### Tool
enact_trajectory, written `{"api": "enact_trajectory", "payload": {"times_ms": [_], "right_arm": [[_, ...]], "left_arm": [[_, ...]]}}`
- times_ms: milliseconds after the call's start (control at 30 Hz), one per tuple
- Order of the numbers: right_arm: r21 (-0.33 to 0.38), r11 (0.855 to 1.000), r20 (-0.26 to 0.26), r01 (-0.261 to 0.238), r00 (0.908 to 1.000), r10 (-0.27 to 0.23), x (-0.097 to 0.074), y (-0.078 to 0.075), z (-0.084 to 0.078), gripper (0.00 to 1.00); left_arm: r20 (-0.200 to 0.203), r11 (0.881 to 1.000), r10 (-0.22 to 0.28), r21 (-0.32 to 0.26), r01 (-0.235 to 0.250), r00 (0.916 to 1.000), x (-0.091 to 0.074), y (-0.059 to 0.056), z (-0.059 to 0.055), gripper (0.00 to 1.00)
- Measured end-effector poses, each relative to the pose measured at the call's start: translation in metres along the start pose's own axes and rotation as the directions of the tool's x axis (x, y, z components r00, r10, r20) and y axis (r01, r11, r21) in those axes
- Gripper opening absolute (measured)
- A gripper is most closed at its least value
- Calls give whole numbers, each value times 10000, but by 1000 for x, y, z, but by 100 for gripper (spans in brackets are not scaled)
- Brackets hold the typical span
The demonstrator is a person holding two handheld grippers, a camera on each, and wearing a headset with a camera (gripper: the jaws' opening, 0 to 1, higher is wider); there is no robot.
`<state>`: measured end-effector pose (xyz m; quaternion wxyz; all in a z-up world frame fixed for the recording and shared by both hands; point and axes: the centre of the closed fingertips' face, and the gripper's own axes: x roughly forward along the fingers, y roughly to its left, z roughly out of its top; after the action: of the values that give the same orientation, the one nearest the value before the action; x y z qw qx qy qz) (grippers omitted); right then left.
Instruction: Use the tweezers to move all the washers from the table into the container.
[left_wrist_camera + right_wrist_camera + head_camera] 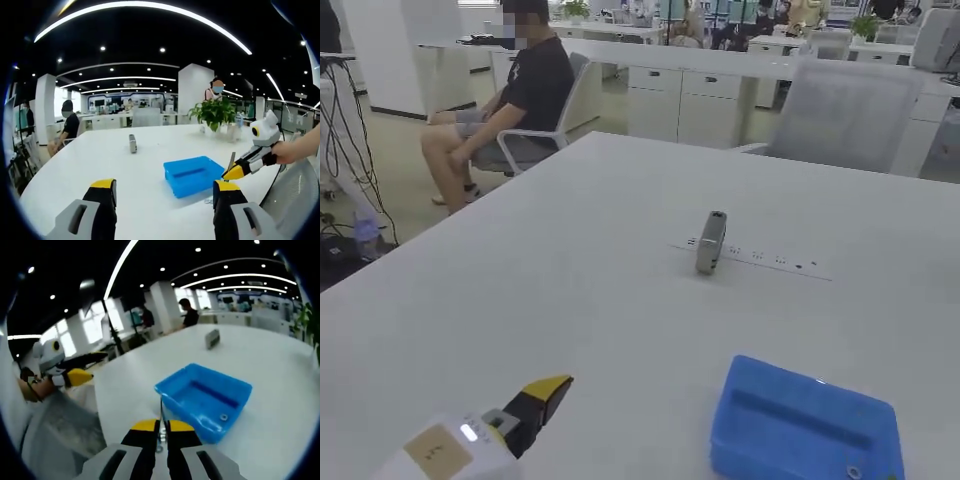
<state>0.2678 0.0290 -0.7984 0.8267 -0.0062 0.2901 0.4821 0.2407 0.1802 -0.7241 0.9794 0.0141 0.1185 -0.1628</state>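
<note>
Right gripper [161, 425] clamped on tweezers [160, 409], hovering near blue container [200, 390], ready to pick. Tweezer tips: cannot tell. Left gripper [163, 185] jaws wide apart, idle. One washer [223, 417] lies in container; what look like more washers [208, 200] lie just beside it.

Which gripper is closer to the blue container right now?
Right. The right gripper, shut on the tweezers, sits just off a corner of the blue container. The left gripper hangs open, farther back across the table from it.
</note>
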Motion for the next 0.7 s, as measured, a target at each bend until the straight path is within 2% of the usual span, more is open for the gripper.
{"api": "enact_trajectory", "payload": {"times_ms": [233, 367, 400, 500, 600, 633, 700], "right_arm": [[-80, 10000, -58, -44, 10000, 43, 3, -1, -6, 3], [-501, 9987, -255, -71, 9997, 58, 5, 2, -10, 3], [-600, 9982, -116, -81, 9999, 74, 5, 3, -8, 4], [-674, 9976, -306, -186, 9994, 166, 5, 6, -10, 4], [-1194, 9927, -396, -183, 9991, 137, 5, 7, -12, 4], [-1797, 9837, -574, -67, 9983, -36, 4, 5, -13, 3], [-2341, 9721, -763, -139, 9971, -42, 4, 9, -14, 3]], "left_arm": [[-69, 10000, 20, 9, -20, 10000, 0, 1, -2, 79], [-120, 10000, 2, 28, -2, 9999, 0, 0, -3, 78], [-129, 10000, -18, 17, 19, 9999, 0, 0, -3, 78], [-41, 10000, -82, -27, 82, 10000, 0, -1, -1, 78], [-106, 10000, -62, -19, 61, 9999, 0, -1, -2, 78], [-127, 10000, -66, -13, 66, 9999, 0, -1, -3, 78], [-96, 10000, -90, -3, 90, 9999, 0, -1, -2, 78]]}}
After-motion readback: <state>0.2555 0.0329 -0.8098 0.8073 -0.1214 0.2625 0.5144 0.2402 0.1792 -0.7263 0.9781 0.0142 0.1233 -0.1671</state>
